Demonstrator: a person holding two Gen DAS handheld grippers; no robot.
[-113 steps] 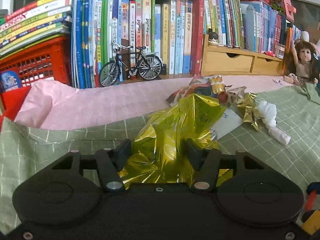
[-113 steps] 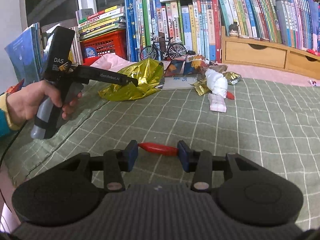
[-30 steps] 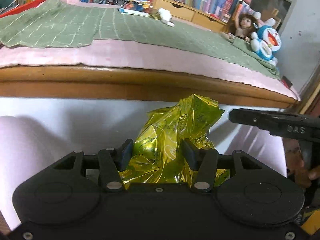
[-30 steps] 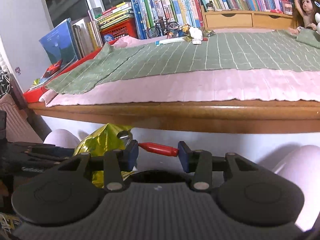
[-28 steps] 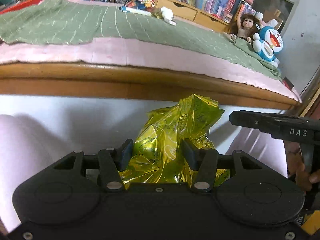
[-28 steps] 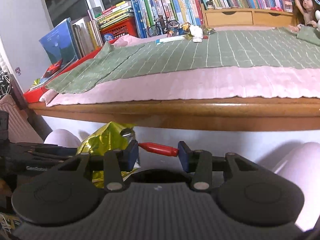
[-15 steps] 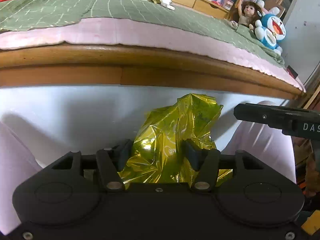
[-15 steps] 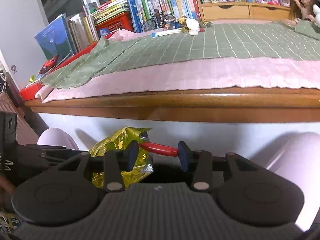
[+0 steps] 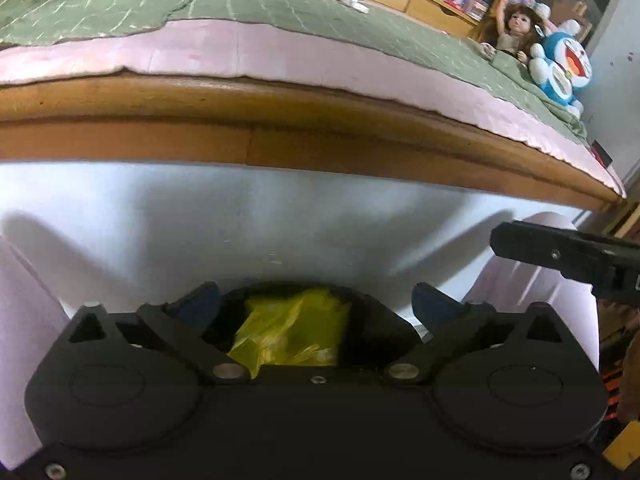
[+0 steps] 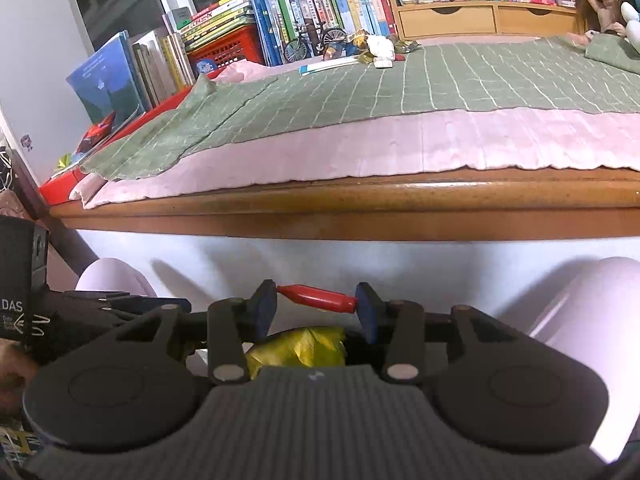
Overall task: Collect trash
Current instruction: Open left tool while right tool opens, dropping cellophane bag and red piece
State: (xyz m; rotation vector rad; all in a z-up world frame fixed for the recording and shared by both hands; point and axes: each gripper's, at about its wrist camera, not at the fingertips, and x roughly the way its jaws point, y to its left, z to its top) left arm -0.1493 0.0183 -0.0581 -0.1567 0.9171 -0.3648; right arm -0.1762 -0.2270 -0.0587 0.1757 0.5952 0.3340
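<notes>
Gold wrapper (image 9: 292, 328): we see it crumpled low in a dark opening below our tools, under the table edge (image 9: 320, 120); half a second ago it stood tall between the left pads, now it lies clear of them.
Left gripper (image 9: 316, 300): our jaws are opening, spread wide, with nothing pressed between them.
Meaning: we judge the drop made and one piece collected, though the container itself is mostly hidden from us.
Right gripper (image 10: 316, 304): narrow, both pads pinching one small red piece (image 10: 318, 297) end to end, hovering over the same spot as before.
Count: one wrapper down, one red piece in hand, two grippers.
Remaining litter (image 10: 378, 48): one small heap far back on the green cloth (image 10: 460, 80); pieces too small to count.
</notes>
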